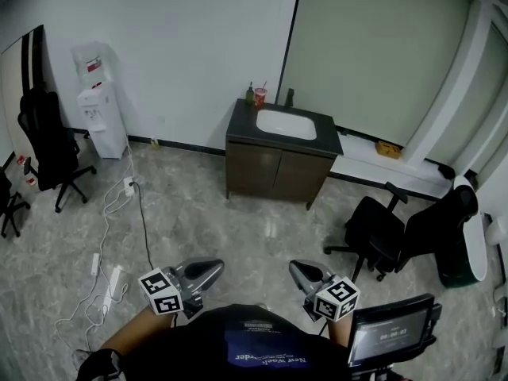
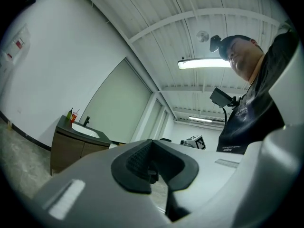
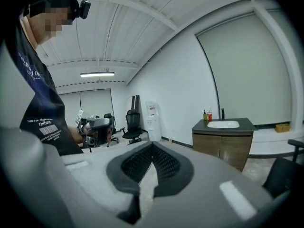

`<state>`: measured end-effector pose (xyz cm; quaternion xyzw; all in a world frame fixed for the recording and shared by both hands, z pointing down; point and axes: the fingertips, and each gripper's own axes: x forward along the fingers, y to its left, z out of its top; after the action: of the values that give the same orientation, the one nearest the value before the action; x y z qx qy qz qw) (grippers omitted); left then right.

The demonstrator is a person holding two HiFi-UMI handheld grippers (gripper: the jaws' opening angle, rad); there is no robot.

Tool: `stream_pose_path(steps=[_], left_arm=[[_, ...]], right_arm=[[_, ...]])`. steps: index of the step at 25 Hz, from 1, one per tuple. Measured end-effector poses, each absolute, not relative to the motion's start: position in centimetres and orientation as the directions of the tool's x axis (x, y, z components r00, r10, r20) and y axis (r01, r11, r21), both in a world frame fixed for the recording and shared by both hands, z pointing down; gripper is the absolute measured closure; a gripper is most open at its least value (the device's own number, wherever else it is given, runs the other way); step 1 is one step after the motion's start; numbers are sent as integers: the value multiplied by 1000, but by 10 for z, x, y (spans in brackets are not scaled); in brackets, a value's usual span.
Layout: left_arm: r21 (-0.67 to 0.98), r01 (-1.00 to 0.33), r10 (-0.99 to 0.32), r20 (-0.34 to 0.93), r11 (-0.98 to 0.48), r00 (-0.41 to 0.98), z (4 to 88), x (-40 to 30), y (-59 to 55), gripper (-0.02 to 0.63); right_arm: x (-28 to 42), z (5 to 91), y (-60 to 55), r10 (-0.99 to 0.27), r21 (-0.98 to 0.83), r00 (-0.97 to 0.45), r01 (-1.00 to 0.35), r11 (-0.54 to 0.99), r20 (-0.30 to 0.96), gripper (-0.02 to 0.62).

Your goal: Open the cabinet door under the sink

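Observation:
A dark wood cabinet (image 1: 278, 173) with two doors that look closed stands against the far wall, under a white sink (image 1: 286, 124). It is well away from me across the floor. It also appears small in the left gripper view, cabinet (image 2: 71, 148), and in the right gripper view, cabinet (image 3: 223, 145). My left gripper (image 1: 219, 266) and right gripper (image 1: 293, 266) are held close to my body, both pointing toward the cabinet. The left gripper (image 2: 152, 144) has its pads together, holding nothing. The right gripper (image 3: 152, 146) is likewise shut and holds nothing.
A green bottle and red cup (image 1: 255, 95) stand on the counter's back left corner. A water dispenser (image 1: 101, 109) and black chair (image 1: 51, 145) are at left, with cables and a power strip (image 1: 111, 280) on the floor. Another black chair (image 1: 397, 232) is at right.

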<state>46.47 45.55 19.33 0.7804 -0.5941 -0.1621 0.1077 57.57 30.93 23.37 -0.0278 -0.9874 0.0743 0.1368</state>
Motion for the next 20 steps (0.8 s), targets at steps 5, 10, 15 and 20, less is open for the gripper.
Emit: stream_pose_path(steps=[5,10,15,20], left_arm=[[361,-915,-981,-136,-179,139,180,444,393,606],[376,-917,-985,-150,-136,85,169,437,322,606],[385,-913,-989,-102,-135,103,177,432,273,606],[412,-895,-985,-86,-170,148,189,410,224,607]], right_arm=[[546,217,236,159,-129,-953,129,983,258,594],[531,205,162,207,-118,-949,183,976,239,595],[519,214,119,214,-143,-951,185,972,225,594],[505,230,77,171,-164,-953,133,977,249,594]])
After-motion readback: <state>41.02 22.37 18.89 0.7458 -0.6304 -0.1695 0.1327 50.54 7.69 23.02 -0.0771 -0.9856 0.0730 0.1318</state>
